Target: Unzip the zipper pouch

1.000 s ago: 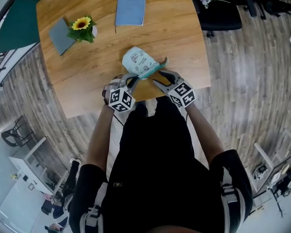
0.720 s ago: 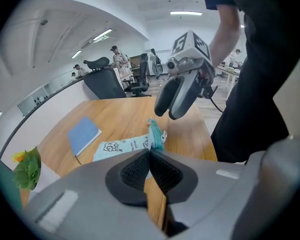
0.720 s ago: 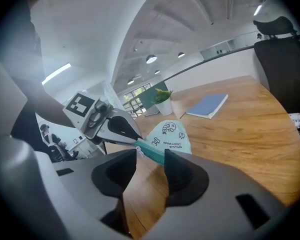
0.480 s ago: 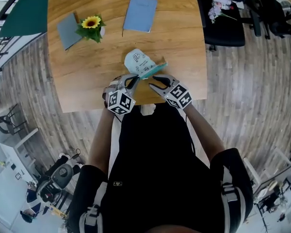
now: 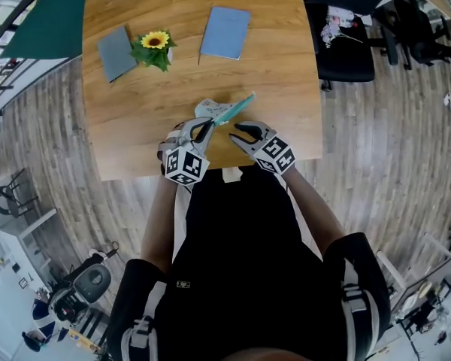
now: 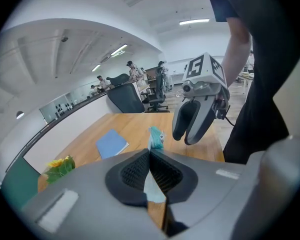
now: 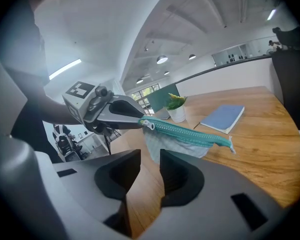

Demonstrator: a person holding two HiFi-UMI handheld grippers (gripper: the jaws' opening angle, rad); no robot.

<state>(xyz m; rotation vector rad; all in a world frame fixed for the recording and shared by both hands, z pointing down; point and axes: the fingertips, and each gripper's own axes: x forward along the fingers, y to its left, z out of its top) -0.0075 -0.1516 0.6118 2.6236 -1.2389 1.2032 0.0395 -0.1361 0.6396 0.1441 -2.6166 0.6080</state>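
Note:
The pouch [image 5: 210, 110] is pale printed fabric with a teal zipper [image 5: 237, 106] and hangs just above the wooden table [image 5: 135, 126] near its front edge. My left gripper [image 5: 205, 128] is shut on the pouch's near end, right beside the metal zipper pull [image 7: 147, 124]. In the left gripper view the fabric [image 6: 152, 184] is pinched between the left gripper [image 6: 150, 156]'s pads. My right gripper [image 5: 237, 131] sits just right of the left one. Its jaws are closing with nothing between them. From the right gripper [image 7: 150, 164], the zipper [image 7: 190, 132] stretches to the right ahead of the jaws.
A blue notebook [image 5: 225, 32] lies at the table's far side. A grey notebook [image 5: 115, 52] and a potted sunflower [image 5: 155, 47] are at the far left. A black chair [image 5: 346, 43] stands off the table's right edge, over wood flooring.
The pouch has turned more edge-on, with the zipper's far end sticking up and right. My right gripper has shifted left towards the left one and its jaws have narrowed.

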